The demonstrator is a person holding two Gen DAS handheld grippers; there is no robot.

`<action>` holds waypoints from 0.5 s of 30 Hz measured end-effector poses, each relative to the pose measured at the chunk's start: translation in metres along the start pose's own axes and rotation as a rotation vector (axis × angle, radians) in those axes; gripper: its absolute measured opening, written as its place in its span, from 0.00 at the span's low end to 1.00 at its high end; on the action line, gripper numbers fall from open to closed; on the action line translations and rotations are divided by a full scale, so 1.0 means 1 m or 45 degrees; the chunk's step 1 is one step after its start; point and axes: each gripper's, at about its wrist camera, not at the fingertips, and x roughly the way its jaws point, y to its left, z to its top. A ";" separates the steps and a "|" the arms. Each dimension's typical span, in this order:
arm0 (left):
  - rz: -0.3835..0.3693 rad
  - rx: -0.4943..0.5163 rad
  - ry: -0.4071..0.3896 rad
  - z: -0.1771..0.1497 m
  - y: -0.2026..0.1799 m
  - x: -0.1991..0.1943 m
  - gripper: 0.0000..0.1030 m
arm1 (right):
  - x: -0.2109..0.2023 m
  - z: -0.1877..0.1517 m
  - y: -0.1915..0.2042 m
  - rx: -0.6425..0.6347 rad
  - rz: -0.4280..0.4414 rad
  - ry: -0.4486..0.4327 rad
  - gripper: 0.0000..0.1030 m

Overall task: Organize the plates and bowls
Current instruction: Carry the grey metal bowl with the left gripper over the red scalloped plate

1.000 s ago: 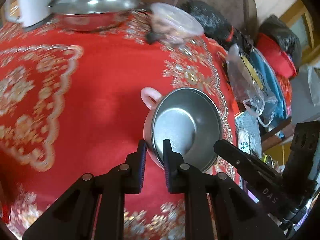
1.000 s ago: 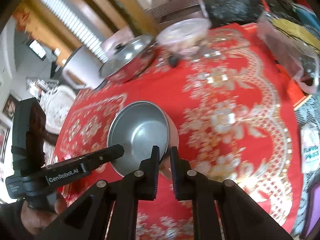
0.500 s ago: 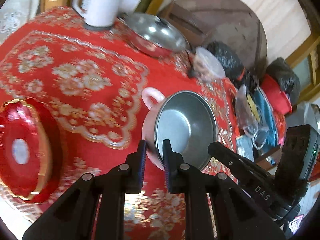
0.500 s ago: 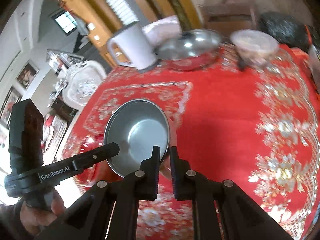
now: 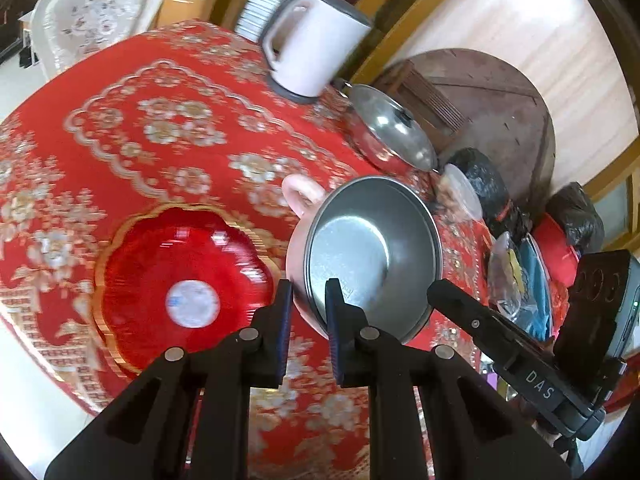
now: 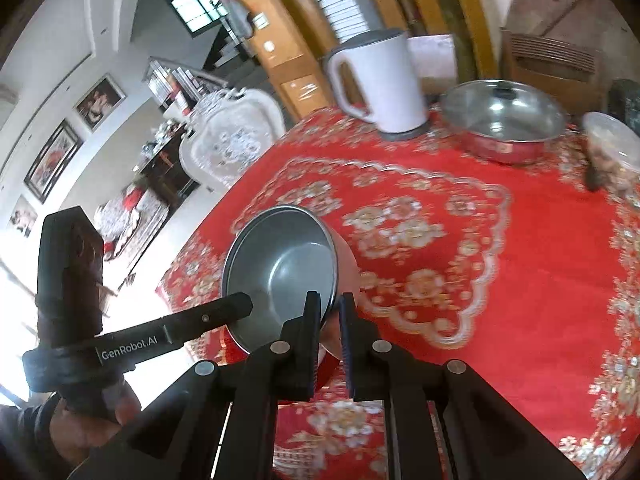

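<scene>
A pink bowl with a steel lining (image 5: 360,252) and a loop handle hangs above the red tablecloth. My left gripper (image 5: 308,304) is shut on its near rim. My right gripper (image 6: 329,312) is shut on the opposite rim of the same bowl (image 6: 280,268), which tilts toward the camera. A red scalloped plate (image 5: 180,280) with a gold edge and a white centre lies on the cloth just left of the bowl, near the table's front edge. In the right wrist view the bowl hides most of that plate.
A white kettle (image 5: 316,44) stands at the far side of the table. Beside it sit a lidded steel pan (image 5: 388,132) and a clear plastic container (image 5: 460,192). Bags (image 5: 516,280) pile up off the table's right edge. A white ornate chair (image 6: 228,136) stands beyond the table.
Both grippers have carried the bowl leftward across the table toward the red plate. The plate now lies right beside the bowl, and the kettle has come fully into view.
</scene>
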 end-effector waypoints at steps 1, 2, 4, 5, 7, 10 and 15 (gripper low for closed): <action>0.008 -0.010 0.000 0.000 0.008 -0.003 0.13 | 0.007 -0.001 0.009 -0.006 0.015 0.015 0.09; 0.020 -0.016 0.004 -0.001 0.017 -0.005 0.13 | 0.011 -0.002 0.014 -0.008 0.024 0.027 0.09; 0.043 -0.030 0.019 -0.004 0.035 -0.008 0.13 | 0.026 -0.005 0.029 -0.025 0.038 0.057 0.09; 0.052 -0.037 0.028 -0.005 0.042 -0.008 0.13 | 0.031 -0.007 0.033 -0.031 0.040 0.070 0.09; 0.072 -0.051 0.055 -0.008 0.058 -0.006 0.13 | 0.046 -0.013 0.044 -0.038 0.042 0.102 0.09; 0.091 -0.063 0.102 -0.009 0.078 0.001 0.13 | 0.065 -0.020 0.053 -0.034 0.034 0.143 0.09; 0.091 -0.059 0.170 -0.008 0.098 0.013 0.13 | 0.088 -0.028 0.055 0.001 0.004 0.196 0.09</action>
